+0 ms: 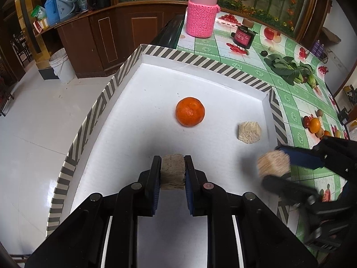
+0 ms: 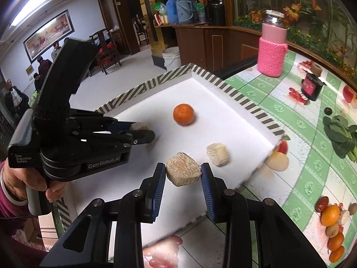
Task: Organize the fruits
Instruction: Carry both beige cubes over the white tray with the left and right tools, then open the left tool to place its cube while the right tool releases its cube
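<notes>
Tray (image 1: 156, 51) holds an orange (image 1: 190, 114) and one chunk (image 1: 249, 132); left gripper (image 1: 173, 171) and right gripper (image 2: 183, 172) each pinch another; more fruit (image 2: 333, 223) waits outside.

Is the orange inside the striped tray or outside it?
Inside: the orange sits on the white floor of the striped tray, enclosed by its walls.

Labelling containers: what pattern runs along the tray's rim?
Dark grey and white diagonal stripes on the tray's rim; clearest from the left wrist.
</notes>
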Demonstrator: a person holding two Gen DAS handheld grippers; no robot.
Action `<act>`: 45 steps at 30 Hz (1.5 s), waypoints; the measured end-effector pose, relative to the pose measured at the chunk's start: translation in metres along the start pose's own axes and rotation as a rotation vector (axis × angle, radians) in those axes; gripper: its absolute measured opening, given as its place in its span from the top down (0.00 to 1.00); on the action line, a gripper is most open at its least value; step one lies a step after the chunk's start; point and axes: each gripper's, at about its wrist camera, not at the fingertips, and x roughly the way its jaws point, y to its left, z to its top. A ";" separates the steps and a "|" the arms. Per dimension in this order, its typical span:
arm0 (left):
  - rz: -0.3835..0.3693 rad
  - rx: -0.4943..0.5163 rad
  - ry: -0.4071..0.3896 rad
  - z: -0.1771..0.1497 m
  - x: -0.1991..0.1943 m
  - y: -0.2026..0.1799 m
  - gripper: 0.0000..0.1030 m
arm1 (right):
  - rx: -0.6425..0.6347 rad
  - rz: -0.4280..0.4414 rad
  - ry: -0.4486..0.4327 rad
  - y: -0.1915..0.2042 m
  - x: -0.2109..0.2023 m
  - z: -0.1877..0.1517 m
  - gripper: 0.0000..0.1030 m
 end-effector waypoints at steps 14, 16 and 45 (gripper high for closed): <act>0.024 0.005 0.002 0.000 0.008 -0.005 0.83 | -0.011 -0.015 0.075 0.007 0.038 -0.003 0.67; 0.023 0.003 0.006 0.001 0.008 -0.004 0.83 | -0.004 -0.016 0.075 0.006 0.041 -0.004 0.67; -0.027 0.078 -0.098 -0.007 -0.029 -0.084 0.37 | 0.205 -0.101 -0.074 -0.062 -0.071 -0.069 0.47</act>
